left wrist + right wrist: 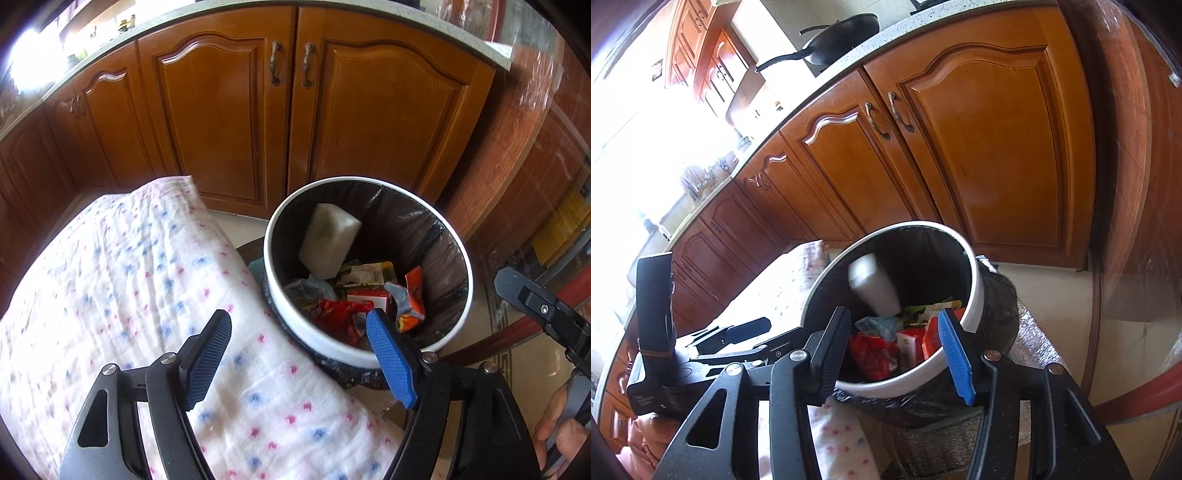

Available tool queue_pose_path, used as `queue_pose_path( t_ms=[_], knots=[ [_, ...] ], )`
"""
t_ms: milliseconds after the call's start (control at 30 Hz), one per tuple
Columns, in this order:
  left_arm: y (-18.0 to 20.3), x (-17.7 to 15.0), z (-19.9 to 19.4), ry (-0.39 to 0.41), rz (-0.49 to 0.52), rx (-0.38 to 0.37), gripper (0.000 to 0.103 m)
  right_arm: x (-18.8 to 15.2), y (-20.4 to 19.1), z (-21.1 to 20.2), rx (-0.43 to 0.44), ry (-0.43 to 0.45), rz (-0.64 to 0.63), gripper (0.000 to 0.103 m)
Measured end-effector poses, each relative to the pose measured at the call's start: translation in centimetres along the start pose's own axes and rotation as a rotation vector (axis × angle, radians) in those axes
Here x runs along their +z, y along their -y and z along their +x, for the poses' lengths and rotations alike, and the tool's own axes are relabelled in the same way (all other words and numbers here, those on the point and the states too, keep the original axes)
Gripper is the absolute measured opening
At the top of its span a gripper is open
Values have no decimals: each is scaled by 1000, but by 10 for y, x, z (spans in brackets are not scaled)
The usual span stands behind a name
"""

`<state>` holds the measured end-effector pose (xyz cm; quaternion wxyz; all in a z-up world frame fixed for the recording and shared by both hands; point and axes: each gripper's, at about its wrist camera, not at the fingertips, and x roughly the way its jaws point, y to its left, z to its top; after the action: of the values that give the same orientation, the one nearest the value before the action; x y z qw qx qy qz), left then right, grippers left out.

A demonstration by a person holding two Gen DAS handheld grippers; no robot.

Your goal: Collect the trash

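A round bin with a white rim (369, 360) and a black liner stands in front of the wooden cabinets. Inside lie red snack wrappers (338, 314), an orange packet (412, 295) and other wrappers. A blurred white block (328, 242) is in mid-air inside the bin, near its top; it also shows in the right wrist view (873, 286). My left gripper (299, 354) is open and empty, just in front of the bin's near rim. My right gripper (894, 354) is open and empty over the bin's near rim (897, 384).
A white cloth with pink and blue dots (122, 295) covers the surface left of the bin. Wooden cabinet doors (229, 122) stand behind it. A reddish wooden panel (517, 147) is at the right. A black pan (842, 37) sits on the counter.
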<state>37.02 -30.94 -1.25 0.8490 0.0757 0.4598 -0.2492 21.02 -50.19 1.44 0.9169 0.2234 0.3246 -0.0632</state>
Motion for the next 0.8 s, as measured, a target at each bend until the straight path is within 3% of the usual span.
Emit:
queue_pose_path(
  t_ms=[133,333,600,733,800],
  knots=[
    [-21,-27,-24,51,-82,-10,75,-15,-13,-10,22,23,-12,73],
    [-45,-77,-69,153,-197,-20,78,-47,-37,-27,65,66,-21,91],
    [-52,-131,-127,256,-241,9,82,-84,-70,-55,84,144,-45,96],
    [-50,-143,-162,317,-221,18,85,-84,-90,-73,78,176,-87,100],
    [-49,-148,-181,369,-212,30,91,-82,-102,-87,66,206,-114,101]
  ],
)
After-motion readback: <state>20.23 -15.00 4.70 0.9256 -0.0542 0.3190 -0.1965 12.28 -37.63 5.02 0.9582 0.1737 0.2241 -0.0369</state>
